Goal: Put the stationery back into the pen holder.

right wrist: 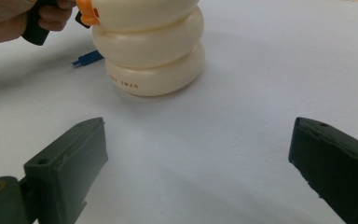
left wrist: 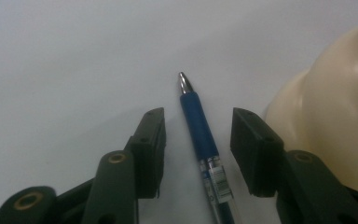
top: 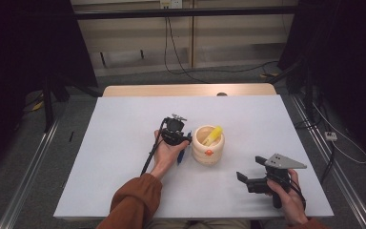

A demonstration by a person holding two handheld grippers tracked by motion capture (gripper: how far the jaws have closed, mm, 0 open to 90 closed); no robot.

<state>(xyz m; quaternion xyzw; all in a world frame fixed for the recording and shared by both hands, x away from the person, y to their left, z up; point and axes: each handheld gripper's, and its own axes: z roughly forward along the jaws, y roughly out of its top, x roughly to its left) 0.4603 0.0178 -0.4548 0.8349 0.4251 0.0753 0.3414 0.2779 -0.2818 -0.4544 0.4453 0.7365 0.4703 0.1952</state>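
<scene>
- My left gripper (left wrist: 196,140) points down at the white surface (top: 124,143), just left of the cream holder (top: 208,145); my left hand (top: 167,153) wraps its grip from behind, orange sleeve (top: 136,200) trailing back toward the near edge.
- Its fingers (left wrist: 151,140) straddle the blue pen (left wrist: 199,130) without touching it — there is a gap on each side, so nothing is gripped.
- The pen lies flat on the surface beside the holder, its silver tip pointing away from my fingers; in the high view its blue barrel shows between my hand and the holder.
- My right gripper (right wrist: 196,163) sits low over the surface, near and to the right of the holder, held level and aimed at it; my right hand (top: 286,193) grasps it from below, the grey plate on top.
- Its fingers (right wrist: 74,154) are spread wide and hold nothing — only bare surface lies between them.
- The holder stands upright with a yellow thing (top: 213,135) leaning inside it.
</scene>
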